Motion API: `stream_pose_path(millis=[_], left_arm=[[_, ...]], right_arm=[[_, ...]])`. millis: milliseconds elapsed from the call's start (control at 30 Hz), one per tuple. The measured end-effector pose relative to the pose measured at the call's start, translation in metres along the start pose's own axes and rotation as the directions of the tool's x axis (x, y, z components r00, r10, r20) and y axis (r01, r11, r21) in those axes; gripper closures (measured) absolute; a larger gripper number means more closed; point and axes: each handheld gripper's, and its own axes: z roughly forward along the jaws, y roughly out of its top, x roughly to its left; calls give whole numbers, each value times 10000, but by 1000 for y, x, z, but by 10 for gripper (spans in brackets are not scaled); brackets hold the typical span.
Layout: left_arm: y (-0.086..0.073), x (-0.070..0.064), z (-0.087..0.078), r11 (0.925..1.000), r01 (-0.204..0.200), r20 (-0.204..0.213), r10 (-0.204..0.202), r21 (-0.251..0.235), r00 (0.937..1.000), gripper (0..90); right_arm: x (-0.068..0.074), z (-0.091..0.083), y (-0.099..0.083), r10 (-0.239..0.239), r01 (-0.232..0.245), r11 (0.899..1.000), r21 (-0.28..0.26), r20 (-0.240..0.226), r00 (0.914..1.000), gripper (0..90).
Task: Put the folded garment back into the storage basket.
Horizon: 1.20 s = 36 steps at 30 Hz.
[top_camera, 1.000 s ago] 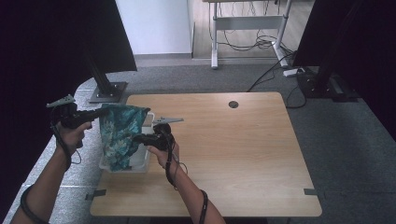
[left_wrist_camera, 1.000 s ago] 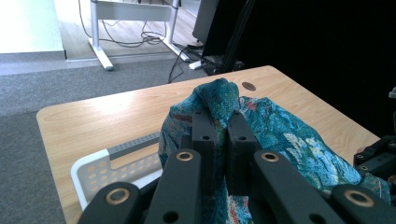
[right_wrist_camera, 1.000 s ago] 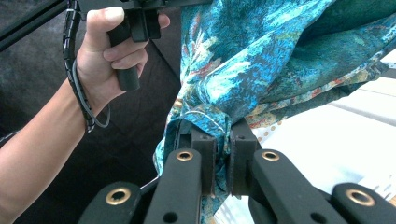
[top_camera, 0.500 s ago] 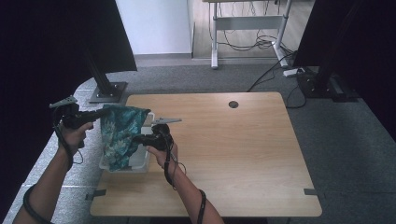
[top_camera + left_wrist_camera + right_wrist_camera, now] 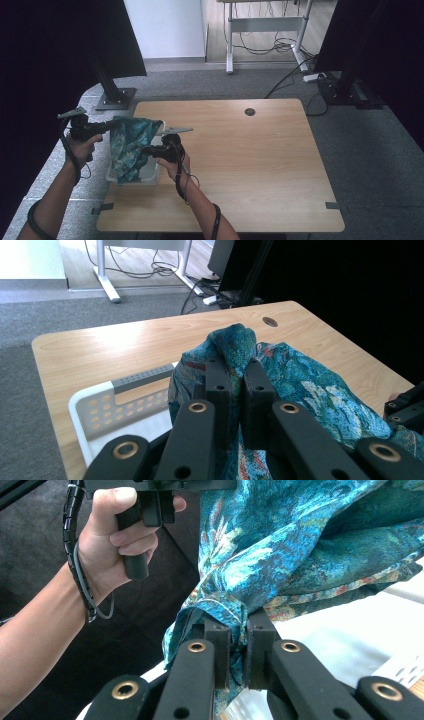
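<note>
Little changed over the last second: teal patterned cloth (image 5: 129, 145) still lifted above the white perforated basket (image 5: 150, 172) at the table's (image 5: 240, 165) left edge, lower end hanging into it. Left gripper (image 5: 235, 371) clenched on an upper fold, right gripper (image 5: 238, 625) pinching a hem, both holding steady. Probably paused before spreading or lifting the cloth clear.

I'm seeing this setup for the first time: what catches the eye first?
A bright teal patterned cloth hangs above a white perforated basket at the wooden table's left edge. The left gripper pinches its top fold; the right gripper clamps a lower edge.
</note>
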Motion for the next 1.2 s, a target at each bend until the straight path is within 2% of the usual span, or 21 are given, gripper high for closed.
stream_pose_path(millis=[267, 333, 367, 433, 467, 567, 700, 800, 1000, 1033, 1100, 1200], left_arm=[[-4, 1, 3, 9999, 72, -5, -72, 89, 10000, 834], [-5, 1, 5, 9998, 154, -122, -152, 145, 9998, 826], [-6, 1, 7, 9996, 242, -225, -238, 176, 9995, 796], [-8, 2, 9, 9995, 321, -365, -318, 55, 9988, 664], [-9, 2, 10, 9994, 360, -286, -359, 26, 9989, 624], [-11, 1, 12, 9995, 325, -68, -325, 15, 9995, 550], [-12, -4, 16, 9997, 209, 173, -211, 85, 9996, 517], [-13, -7, 17, 9998, 173, 235, -175, 105, 9996, 493], [-18, -11, 19, 9997, 149, 219, -153, 186, 9996, 439], [-19, -12, 19, 9997, 177, 192, -181, 186, 9997, 433], [-21, -13, 20, 9996, 186, 233, -191, 196, 9995, 425], [-24, -17, 22, 9996, 132, 193, -137, 265, 9997, 404]], right_arm=[[-1, 2, -2, 56, -56, 10000, 64, 70, 10000, 839], [-2, 2, -2, 58, -59, 9999, 93, 94, 9999, 828], [-3, 3, -3, 70, -71, 9999, 106, 168, 9998, 779], [-5, 3, -3, 196, -201, 9998, 78, 562, 9982, 582], [-5, 3, -3, 224, -232, 9997, 99, 667, 9975, 559], [-7, 1, -4, 116, -136, 9995, 275, 714, 9974, 511], [-7, -2, -5, 60, -82, 9995, 304, 707, 9975, 467], [-8, -6, -5, 55, -74, 9995, 295, 647, 9979, 402], [-6, -13, -6, -318, 275, 9982, 536, 809, 9962, 300], [-6, -14, -6, -309, 268, 9983, 523, 803, 9963, 287], [-5, -16, -7, -449, 391, 9977, 553, 1069, 9933, 283], [-7, -20, -8, -454, 396, 9977, 546, 1112, 9928, 277]])
